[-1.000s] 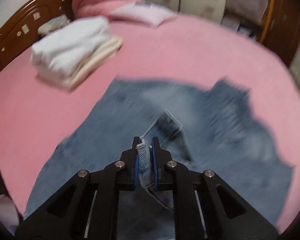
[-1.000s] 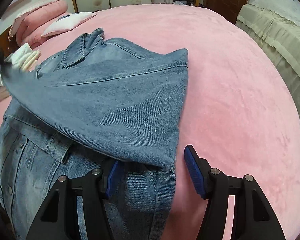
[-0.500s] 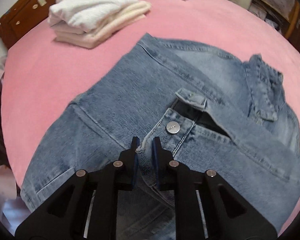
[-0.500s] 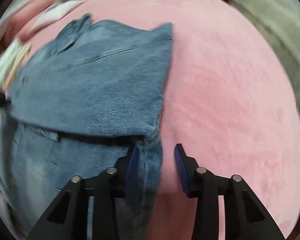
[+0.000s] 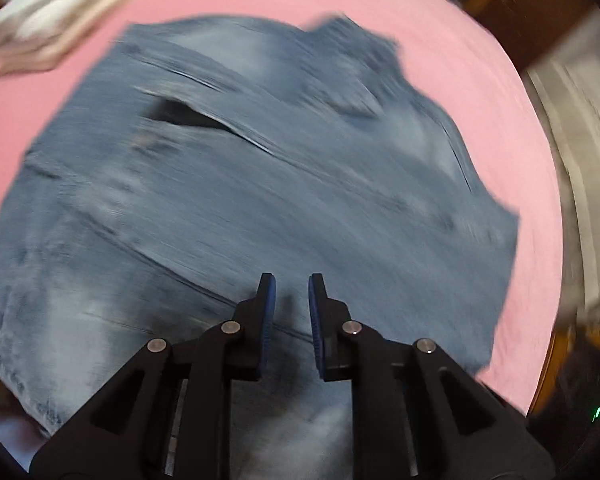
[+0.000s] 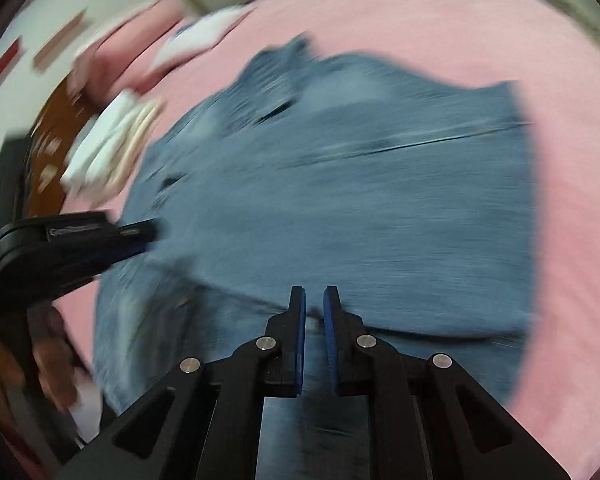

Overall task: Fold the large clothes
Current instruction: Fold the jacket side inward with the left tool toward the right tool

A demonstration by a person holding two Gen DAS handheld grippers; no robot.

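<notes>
A blue denim jacket (image 5: pixel 260 184) lies partly folded on the pink bed (image 5: pixel 440 40); it also shows in the right wrist view (image 6: pixel 360 208). Both views are motion-blurred. My left gripper (image 5: pixel 290 284) hovers over the jacket's near part with a small gap between its blue pads and nothing between them. It also shows from the side in the right wrist view (image 6: pixel 140 236) at the jacket's left edge. My right gripper (image 6: pixel 314 298) is over the jacket's near hem, its pads (image 6: pixel 299 320) nearly together; the blur hides whether cloth is pinched.
A stack of folded white and cream clothes (image 5: pixel 60 20) lies on the bed to the far left, also in the right wrist view (image 6: pixel 112 148). Pink pillows (image 6: pixel 140 44) and a wooden headboard (image 6: pixel 48 148) lie beyond. A second bed (image 5: pixel 580 184) is at right.
My left gripper let go of the denim edge and opened slightly. The sleeve panel dropped flat onto the jacket. My right gripper narrowed from wide open and moved leftwards over the hem.
</notes>
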